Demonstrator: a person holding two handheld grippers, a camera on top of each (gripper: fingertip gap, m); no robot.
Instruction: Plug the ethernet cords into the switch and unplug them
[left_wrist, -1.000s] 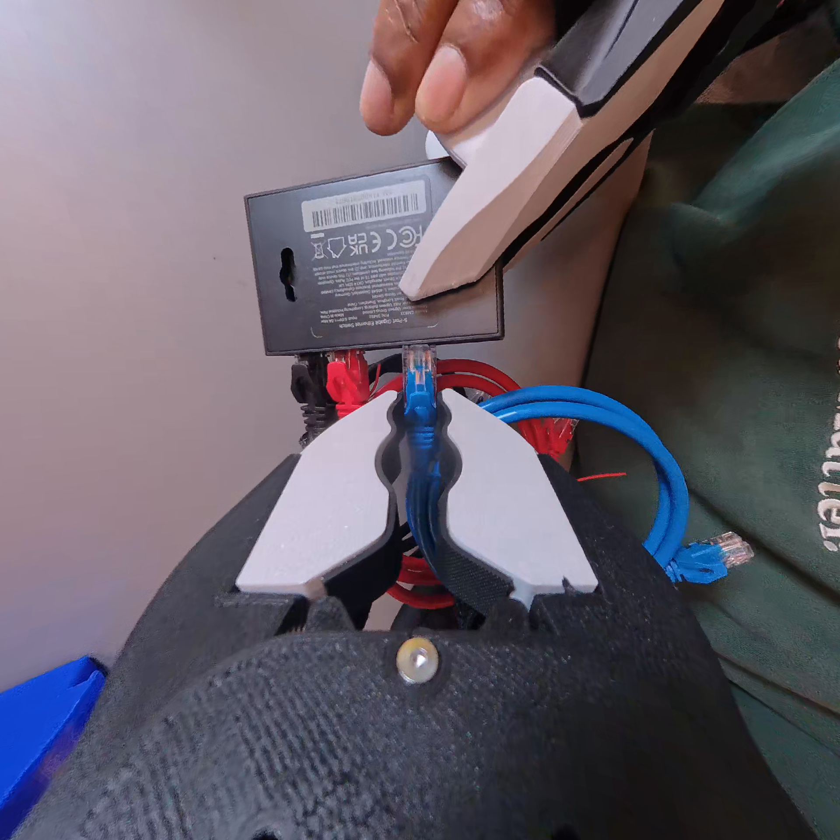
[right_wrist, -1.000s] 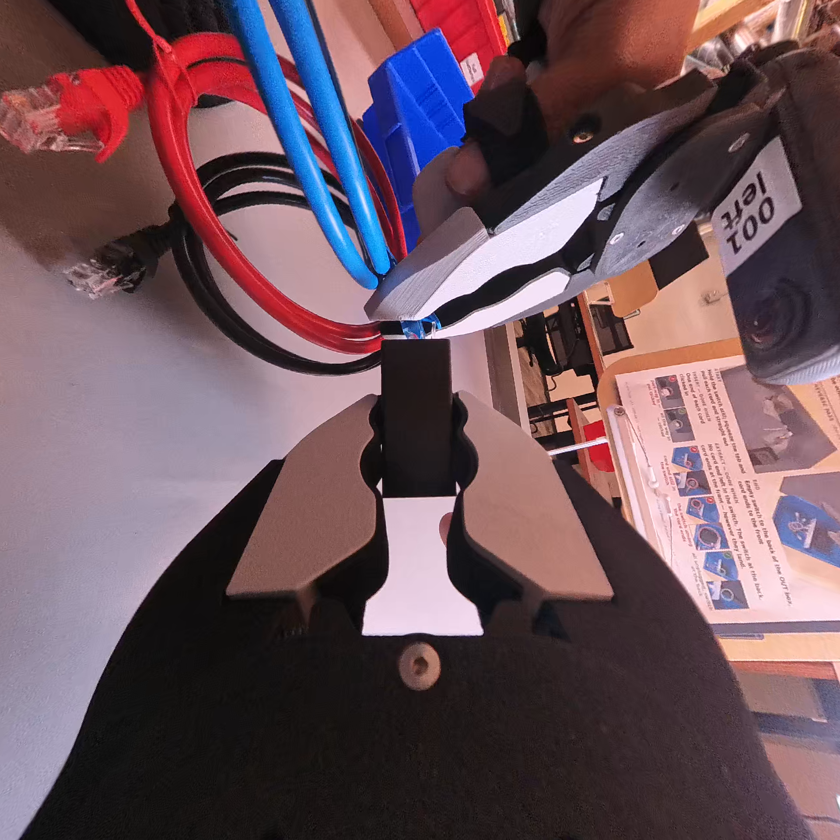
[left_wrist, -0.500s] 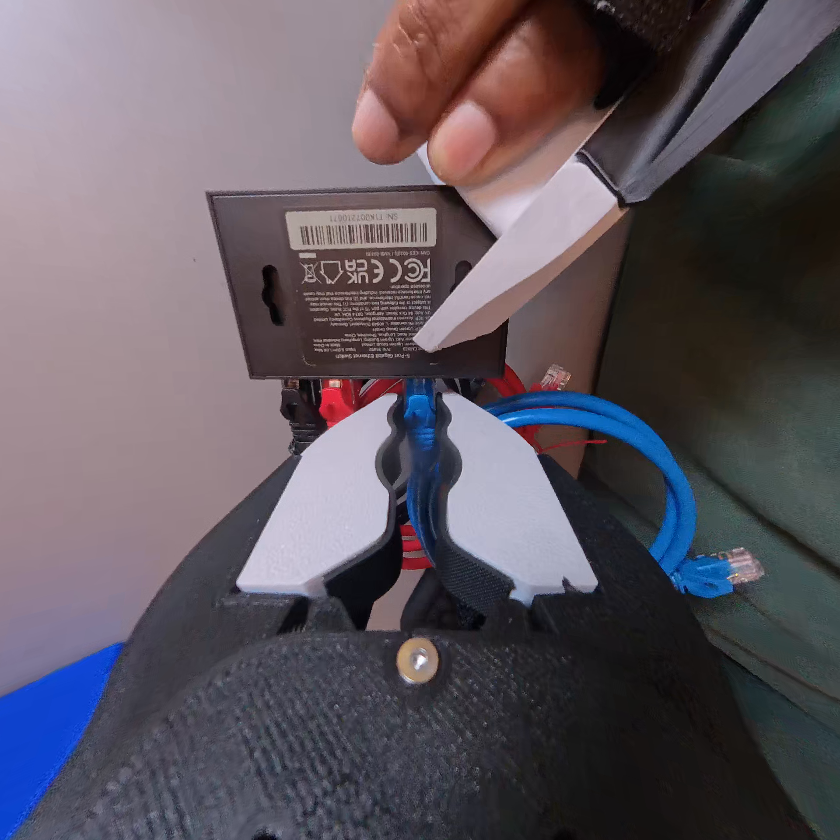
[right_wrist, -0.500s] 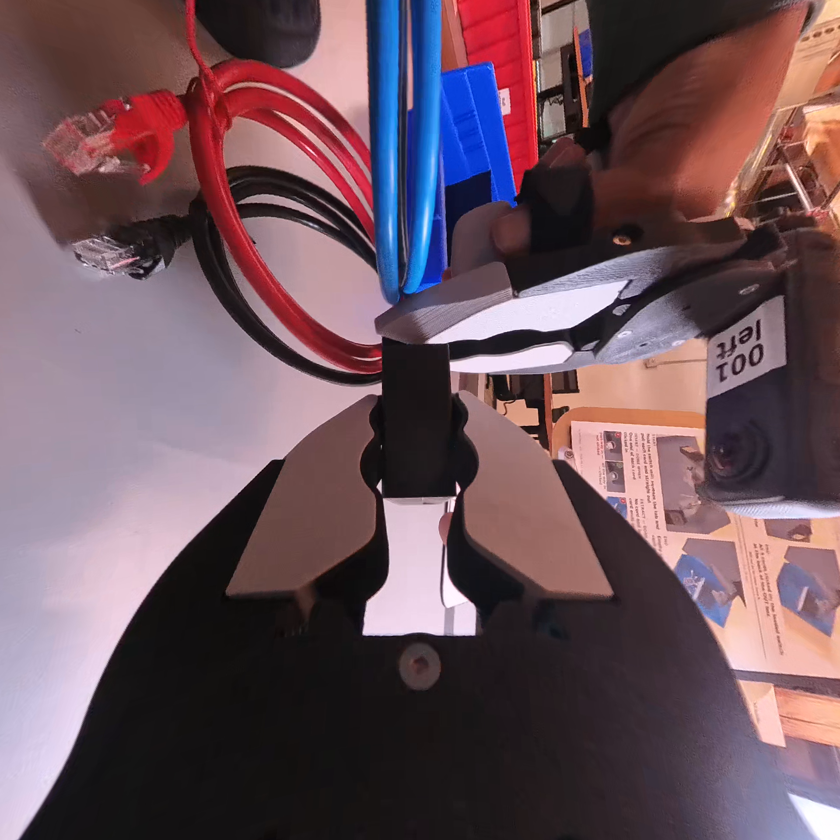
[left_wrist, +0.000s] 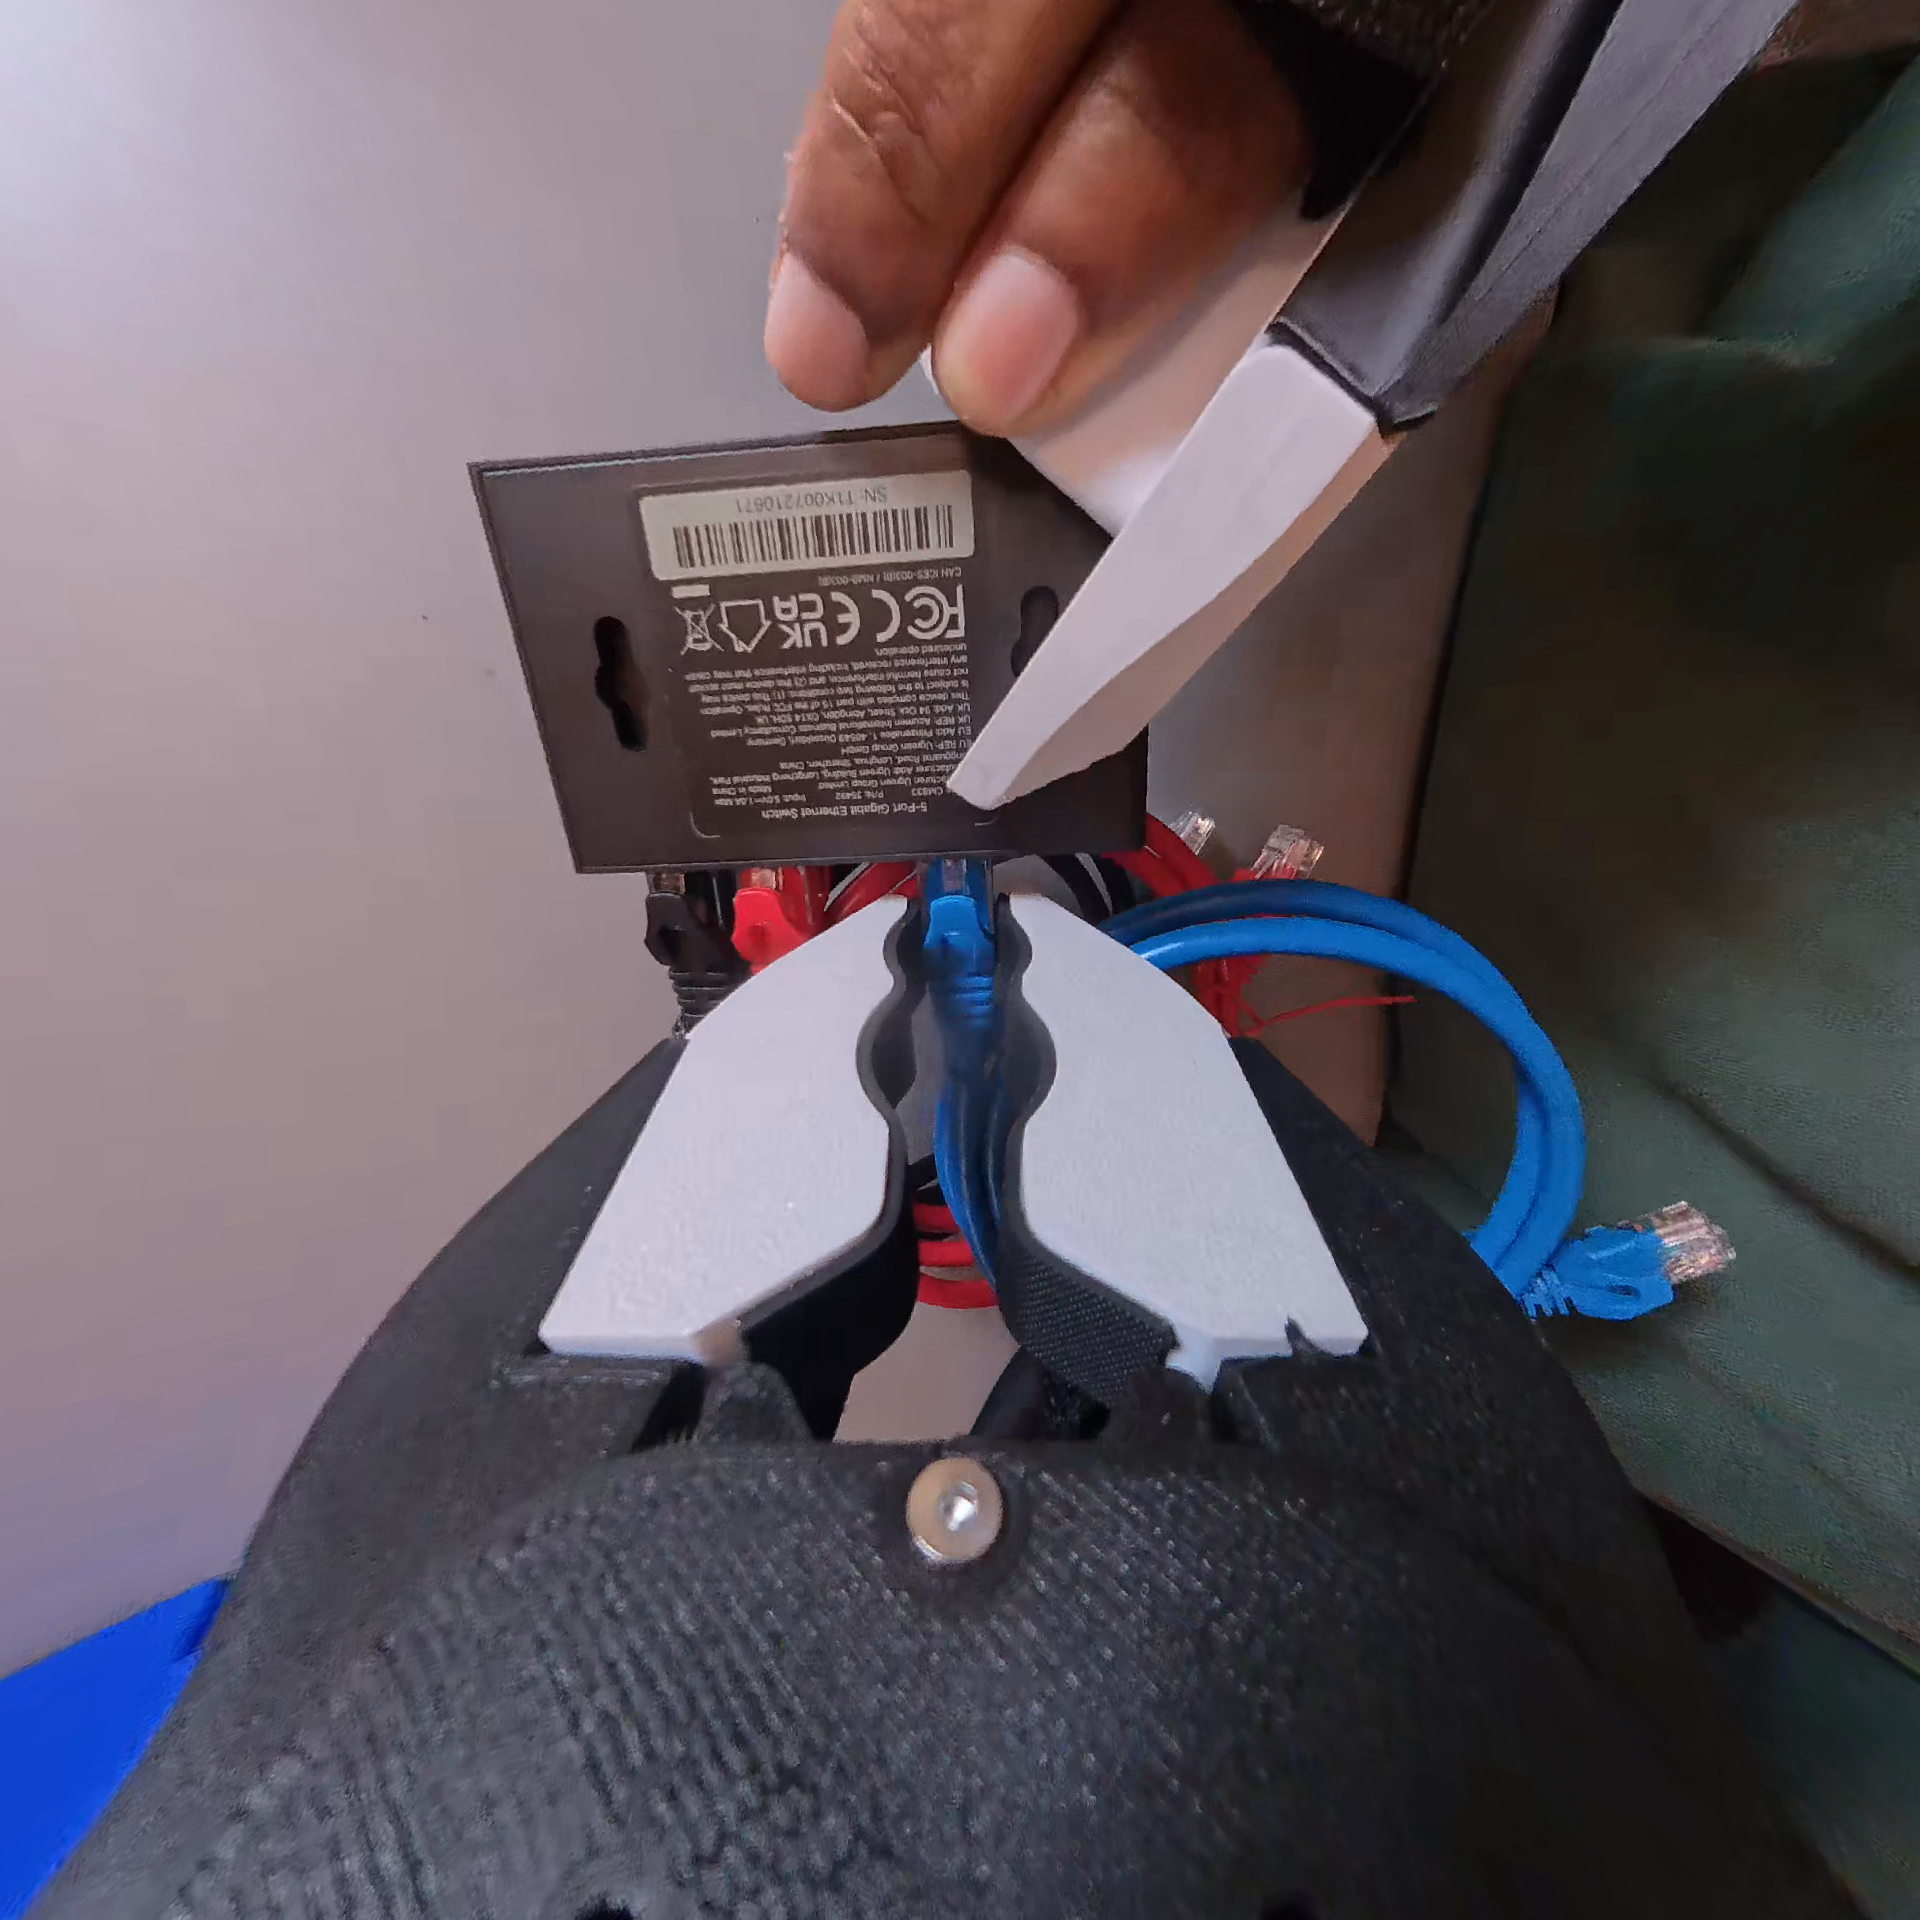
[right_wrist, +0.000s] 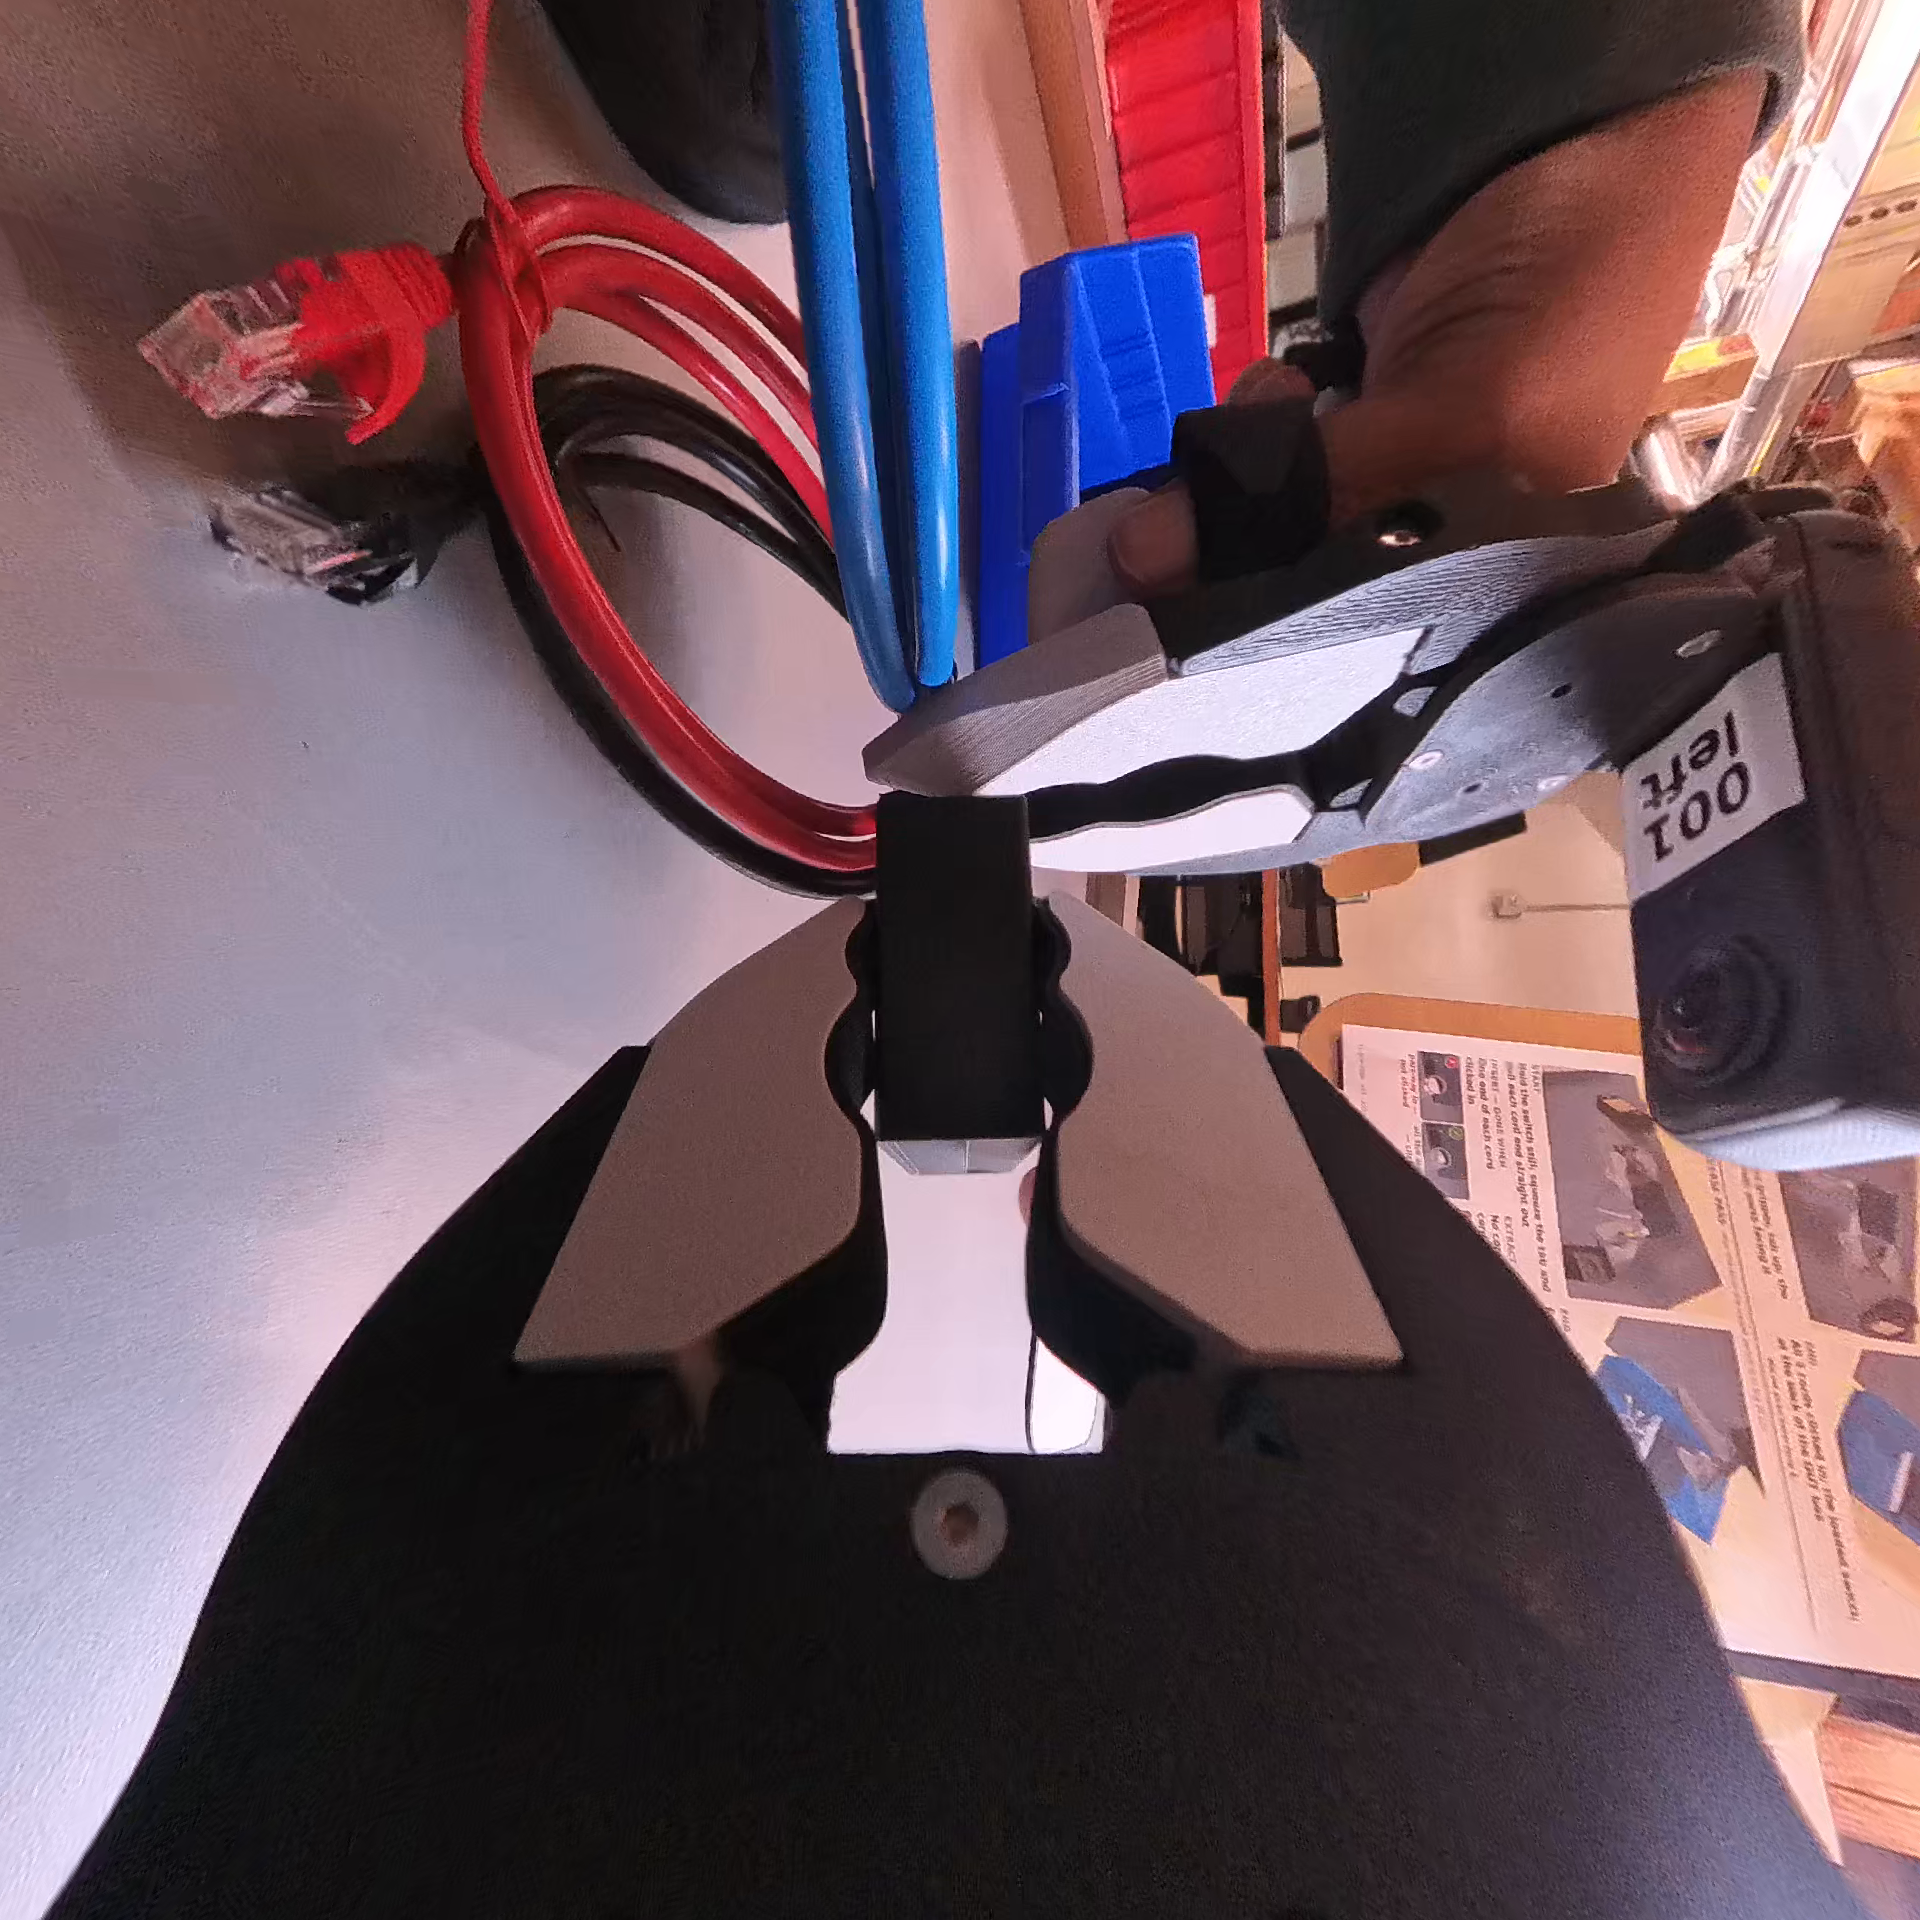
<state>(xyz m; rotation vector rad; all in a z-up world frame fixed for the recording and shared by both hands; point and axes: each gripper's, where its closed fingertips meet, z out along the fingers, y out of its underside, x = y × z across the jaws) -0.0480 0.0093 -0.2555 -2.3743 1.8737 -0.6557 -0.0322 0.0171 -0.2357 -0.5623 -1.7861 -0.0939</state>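
The black switch (left_wrist: 810, 665) is held up with its labelled underside towards the left wrist view. My left gripper (left_wrist: 956, 914) is shut on the blue ethernet cord (left_wrist: 961, 987), just behind its plug, and the plug's tip is inside a port on the switch's lower edge. A black plug (left_wrist: 681, 935) and a red plug (left_wrist: 758, 914) sit in ports to its left. My right gripper (right_wrist: 954, 925) is shut on the switch (right_wrist: 954, 997), seen edge-on. One of its white fingers (left_wrist: 1143, 623) crosses the switch's right side. The left gripper (right_wrist: 935, 779) shows at the switch's far end.
Red cord loops (right_wrist: 582, 582), black cord (right_wrist: 665, 457) and blue cord (right_wrist: 873, 364) hang behind the switch, with free red (right_wrist: 270, 343), black (right_wrist: 301, 540) and blue (left_wrist: 1621, 1268) plugs. A person's hand (left_wrist: 987, 208) and green sleeve (left_wrist: 1714, 727) are close. Blue bin (right_wrist: 1101, 395), instruction sheet (right_wrist: 1662, 1299).
The blue plug has gone from just below the switch into its port, so little of its clear tip shows. The switch has shifted and tilted slightly in my right gripper.
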